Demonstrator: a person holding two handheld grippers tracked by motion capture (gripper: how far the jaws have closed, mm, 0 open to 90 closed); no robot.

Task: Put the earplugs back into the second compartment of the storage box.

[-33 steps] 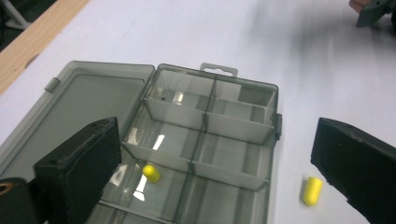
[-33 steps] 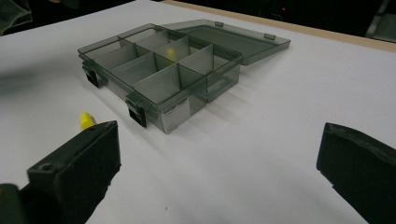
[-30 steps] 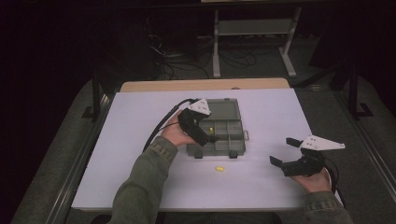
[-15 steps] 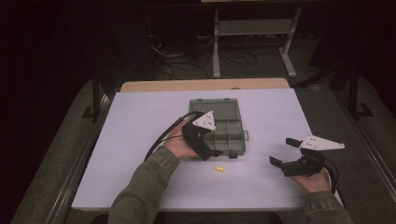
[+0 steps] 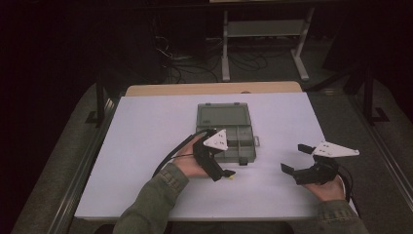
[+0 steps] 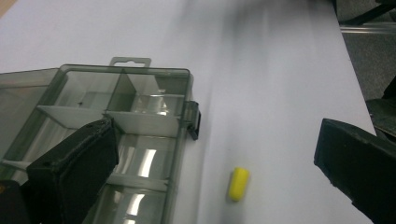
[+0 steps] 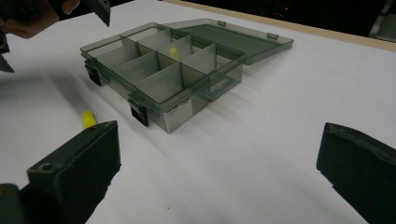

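The left gripper (image 5: 225, 172) has swung down from over the organizer box (image 5: 229, 132) to the surface just in front of it, jaws spread around the yellow pellet (image 6: 238, 183), likely poised to pinch it, while the right gripper (image 5: 295, 159) waits open.

Smoky grey see-through organizer box (image 5: 227, 132) mid-frame, black latches. Small yellow capsule (image 6: 238, 183) lower centre in left gripper view. White table (image 5: 141, 146). Both grippers black: left gripper (image 5: 225, 173), right gripper (image 5: 294, 158), white plates on top. Olive sleeve (image 5: 146, 207) bottom.
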